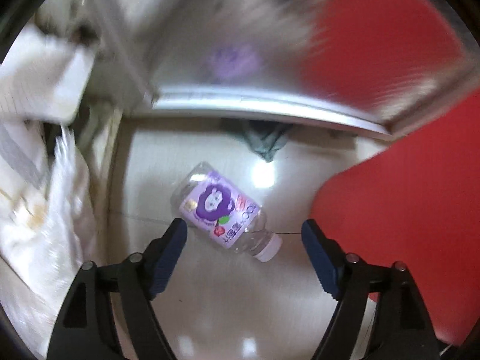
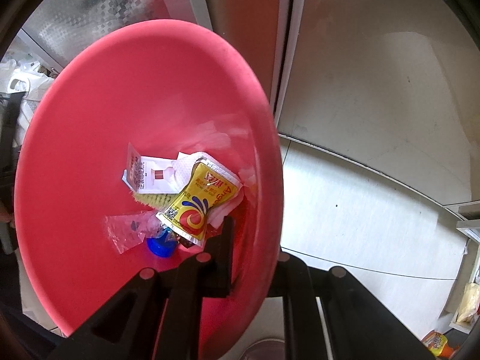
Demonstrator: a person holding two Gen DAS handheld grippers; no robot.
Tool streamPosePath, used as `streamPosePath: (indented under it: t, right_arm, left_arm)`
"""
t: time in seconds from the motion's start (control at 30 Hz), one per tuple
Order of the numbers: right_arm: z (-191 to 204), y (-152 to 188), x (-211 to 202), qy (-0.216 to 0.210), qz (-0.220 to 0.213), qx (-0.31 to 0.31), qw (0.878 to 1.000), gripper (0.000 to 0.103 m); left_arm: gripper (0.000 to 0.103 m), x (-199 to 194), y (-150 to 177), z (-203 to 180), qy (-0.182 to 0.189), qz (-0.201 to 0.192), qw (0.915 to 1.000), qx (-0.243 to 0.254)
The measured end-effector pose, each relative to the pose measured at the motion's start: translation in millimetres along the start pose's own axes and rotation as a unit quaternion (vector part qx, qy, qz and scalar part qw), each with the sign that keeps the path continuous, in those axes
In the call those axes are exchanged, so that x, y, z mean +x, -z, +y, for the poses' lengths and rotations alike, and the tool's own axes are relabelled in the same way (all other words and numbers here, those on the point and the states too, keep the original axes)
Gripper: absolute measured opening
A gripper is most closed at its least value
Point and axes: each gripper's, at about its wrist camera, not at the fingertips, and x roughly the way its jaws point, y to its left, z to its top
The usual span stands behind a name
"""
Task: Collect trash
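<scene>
bottle first: in the left wrist view a small clear plastic bottle (image 1: 223, 210) with a purple label and a white cap lies on its side on the pale floor (image 1: 210, 294), just ahead of the left hand-held gripper (image 1: 244, 229), whose blue-padded jaws stand wide apart with nothing between them. the bottle's capped neck points toward the lower right, into the gap between the fingertips. a red bin (image 1: 405, 216) fills the right of this view and a metal door sill (image 1: 270, 105) runs across behind the bottle, with a dark crumpled scrap (image 1: 264, 141) beneath it; white plastic bags (image 1: 60, 198) blur along the left. the bottle looks empty, so i judge it light, smooth and easy to crush or roll; the labelled middle, taken across its width, seems the surest place to hold. in the right wrist view the right hand-held gripper (image 2: 255, 249) is clamped on the rim of the red bin (image 2: 90, 120), one finger inside the wall and the other outside. inside lie a yellow sachet (image 2: 199, 201), a white paper packet (image 2: 150, 174), a clear wrapper (image 2: 129, 231) and a blue cap (image 2: 160, 247). these are light, limp pieces already collected.
</scene>
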Motion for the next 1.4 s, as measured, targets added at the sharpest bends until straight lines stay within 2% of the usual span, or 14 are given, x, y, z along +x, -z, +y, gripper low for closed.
streamPosePath:
  t: [0.1,0.23,0.4,0.77,0.9,1.0,1.03,1.13,1.23,1.33,1.4]
  right_arm:
    - [-1.1,-1.6,-6.1,0.001,0.0,0.0,1.0,0.01]
    - [-1.6,-3.8,-12.7,0.0,0.002,0.001,1.0,0.011]
    - [-2.4,-4.5,-14.5,-0.002,0.001,0.001,1.0,0.011]
    - [-5.6,-3.7,-17.7,-0.007,0.002,-0.003,1.0,0.012]
    - [-6.9,-3.8,-19.2,-0.01,0.002,-0.003,1.0,0.012]
    - [-7.6,-4.0,-19.8,-0.01,0.002,-0.002,1.0,0.012]
    - [-8.0,-4.0,-19.9,-0.01,0.003,-0.001,1.0,0.012]
    - [-8.4,-4.7,-20.7,-0.01,0.003,-0.001,1.0,0.012]
    - [-8.6,-4.7,-20.4,-0.011,0.004,0.0,1.0,0.012]
    - [-8.0,-5.1,-20.2,-0.009,0.006,0.0,1.0,0.012]
    - [-8.1,-4.9,-20.6,-0.01,0.006,0.0,1.0,0.012]
  left_arm:
    - [0.077,17.0,5.9,9.6,0.008,0.013,0.999,-0.042]
    - [0.077,35.5,8.9,18.3,-0.012,0.014,0.9962,-0.085]
    - [0.077,48.2,3.9,29.4,-0.033,0.004,0.9861,-0.163]
    - [0.078,82.1,-2.3,24.8,-0.037,0.025,0.9766,-0.211]
    - [0.078,96.0,3.1,28.2,-0.027,0.052,0.9712,-0.231]
    - [0.076,104.9,9.3,30.2,-0.035,0.071,0.9704,-0.228]
    - [0.071,106.5,11.4,30.2,-0.036,0.073,0.9717,-0.222]
    - [0.07,105.7,14.5,27.8,-0.046,0.074,0.9769,-0.195]
    - [0.069,101.6,14.2,22.5,-0.039,0.072,0.9808,-0.177]
    - [0.069,79.6,15.3,23.8,-0.024,0.064,0.9843,-0.163]
    - [0.069,55.0,9.0,19.5,-0.021,0.044,0.9902,-0.131]
